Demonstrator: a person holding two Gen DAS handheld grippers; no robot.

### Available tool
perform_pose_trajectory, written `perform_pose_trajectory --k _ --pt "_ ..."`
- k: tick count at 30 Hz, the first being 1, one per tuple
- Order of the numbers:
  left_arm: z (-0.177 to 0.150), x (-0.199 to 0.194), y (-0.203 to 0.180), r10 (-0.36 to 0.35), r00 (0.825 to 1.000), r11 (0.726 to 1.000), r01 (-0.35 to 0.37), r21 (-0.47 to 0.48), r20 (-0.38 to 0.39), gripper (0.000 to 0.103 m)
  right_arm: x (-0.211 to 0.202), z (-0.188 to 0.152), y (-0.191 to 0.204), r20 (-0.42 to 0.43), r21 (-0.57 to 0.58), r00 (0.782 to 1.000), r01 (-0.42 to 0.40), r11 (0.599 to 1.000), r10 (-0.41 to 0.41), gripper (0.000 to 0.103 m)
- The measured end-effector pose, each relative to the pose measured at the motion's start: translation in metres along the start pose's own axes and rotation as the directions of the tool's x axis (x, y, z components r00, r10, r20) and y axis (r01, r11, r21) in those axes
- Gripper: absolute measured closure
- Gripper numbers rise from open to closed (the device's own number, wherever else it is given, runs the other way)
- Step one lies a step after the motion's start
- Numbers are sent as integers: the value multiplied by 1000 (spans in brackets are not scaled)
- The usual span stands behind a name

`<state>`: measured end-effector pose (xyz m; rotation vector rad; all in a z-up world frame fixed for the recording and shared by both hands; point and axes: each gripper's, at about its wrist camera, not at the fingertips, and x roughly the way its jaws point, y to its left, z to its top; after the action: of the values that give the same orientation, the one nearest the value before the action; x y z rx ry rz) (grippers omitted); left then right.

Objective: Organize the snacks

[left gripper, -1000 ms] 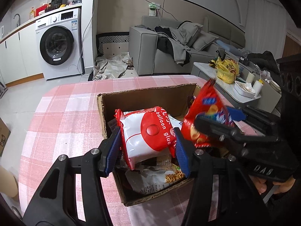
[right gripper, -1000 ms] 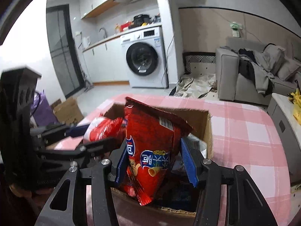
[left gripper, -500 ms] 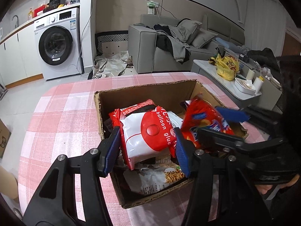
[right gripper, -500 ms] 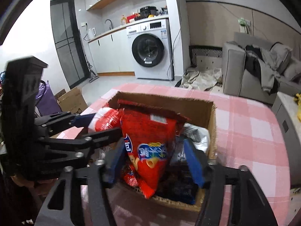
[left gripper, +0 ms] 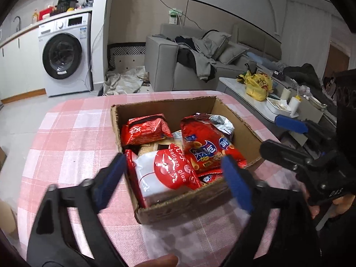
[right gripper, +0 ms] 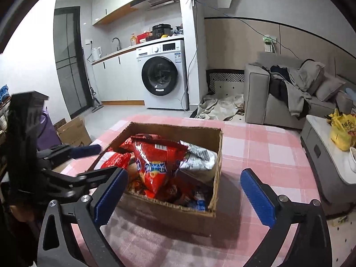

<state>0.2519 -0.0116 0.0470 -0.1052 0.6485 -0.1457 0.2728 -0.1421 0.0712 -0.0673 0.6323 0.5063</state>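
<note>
Both the left gripper (left gripper: 174, 178) and right gripper (right gripper: 183, 191), jaws just opened wide, hold nothing; the crinkly red crisp bag (right gripper: 159, 162) looks light, crushable, best pinched at its top seam.

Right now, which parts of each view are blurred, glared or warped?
Left wrist view: the left gripper and cardboard box near wall smear with motion; glare on the red-and-white "balloon glue" bag. Right wrist view: sharper; fisheye bends the walls, and a bright blown-out patch fills the left edge.
</note>
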Motion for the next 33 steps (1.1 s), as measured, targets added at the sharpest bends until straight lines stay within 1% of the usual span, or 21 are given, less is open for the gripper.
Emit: perform_pose_trajectory --k 1,2,5,8,10,17,20,25,33 --pt "-1 -4 -2 26 999 1000 -27 5 17 1 -2 -2 1 1 3 1000 -4 1000 4 0" --pt "-3 -9 -3 38 999 999 -39 7 33 1 -4 -5 0 4 11 1000 -8 1000 8 0" --pt "-7 -17 -1 35 999 999 -34 -12 38 1 -10 -12 2 19 23 1000 -19 1000 18 0" --pt "-12 -27 4 54 997 998 -53 -27 51 1 -18 -20 4 48 31 998 -36 999 35 0" --pt "-16 -34 8 54 997 998 -53 -34 57 1 -20 -23 8 61 28 997 -45 999 44 0" --pt "-39 -60 12 93 989 995 -90 -30 117 1 -30 -43 18 93 24 993 -71 997 69 0" --pt "-52 -68 13 118 985 993 -116 -29 129 1 -33 -53 22 99 12 992 -74 997 72 0" --pt "-69 -75 15 135 980 991 -132 -25 148 1 -34 -64 23 113 13 991 -75 997 74 0" --pt "-88 -76 19 138 975 990 -132 -43 177 1 -37 -81 24 148 2 987 -59 998 58 0"
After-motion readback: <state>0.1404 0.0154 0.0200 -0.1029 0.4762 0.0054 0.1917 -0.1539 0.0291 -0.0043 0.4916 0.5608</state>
